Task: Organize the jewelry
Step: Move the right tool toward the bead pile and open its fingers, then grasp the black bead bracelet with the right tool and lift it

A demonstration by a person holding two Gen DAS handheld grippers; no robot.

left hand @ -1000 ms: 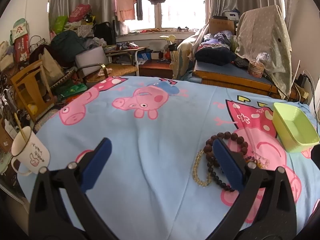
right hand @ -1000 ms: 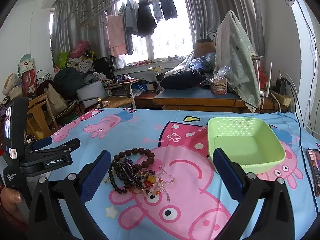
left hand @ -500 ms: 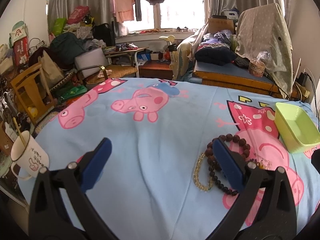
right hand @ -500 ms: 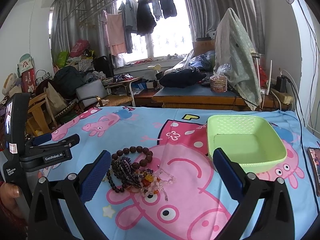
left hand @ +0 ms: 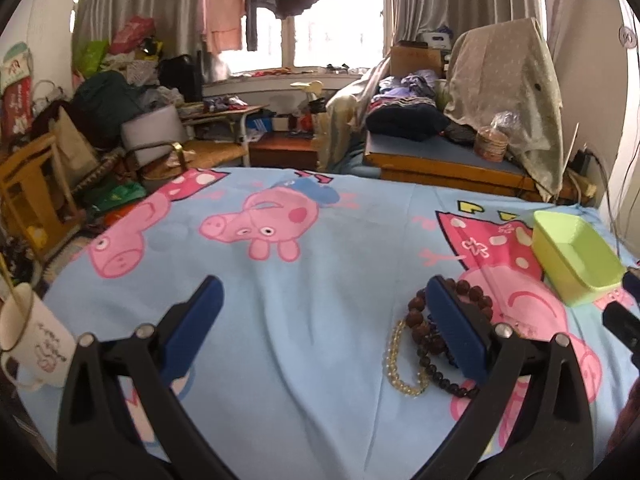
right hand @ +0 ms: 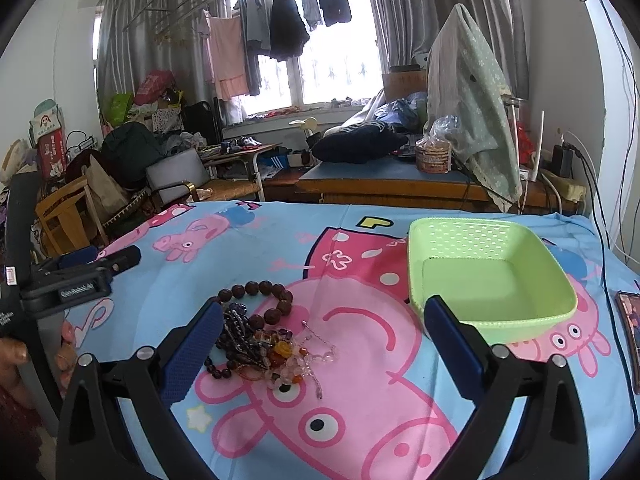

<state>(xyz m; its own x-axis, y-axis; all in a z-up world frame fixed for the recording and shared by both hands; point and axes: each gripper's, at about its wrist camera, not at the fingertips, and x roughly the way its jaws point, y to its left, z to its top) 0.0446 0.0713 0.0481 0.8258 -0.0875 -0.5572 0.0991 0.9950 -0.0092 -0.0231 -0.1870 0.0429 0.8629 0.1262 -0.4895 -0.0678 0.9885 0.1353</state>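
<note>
1. Jewelry pile (right hand: 264, 340): a tangle of bracelets lying on the cartoon-pig bedsheet (right hand: 380, 420), left of the green basket (right hand: 492, 276) and apart from it. Nothing has been sorted yet, so I judge the task to be at its very start: approach, before any first pick.
2. Far left, a white mug (left hand: 34, 344) stands at the bed's edge with a thin stick poking out of it; whatever else it holds is hidden.
3. Left gripper (left hand: 320, 332): jaws spread wide, nothing between them. It hovers over bare sheet, its right finger overlapping the pile in view; contact cannot be judged.
4. In the pile, a loop of large brown wooden beads (right hand: 260, 292) lies at the far side, a pale yellow bead bracelet (left hand: 400, 360) on the left fringe, and dark small-bead strands mixed with clear and orange stones nearest the right gripper.
5. Right gripper (right hand: 320, 340): also wide open and empty, with the pile just inside its left finger.
6. Next move, as I judge it: lower one gripper onto a single strand, probably the brown loop since it lies freest, and close on that alone; the knotted strands may drag along.
7. The basket at the right is empty; its perforated walls and floor show bare.
</note>
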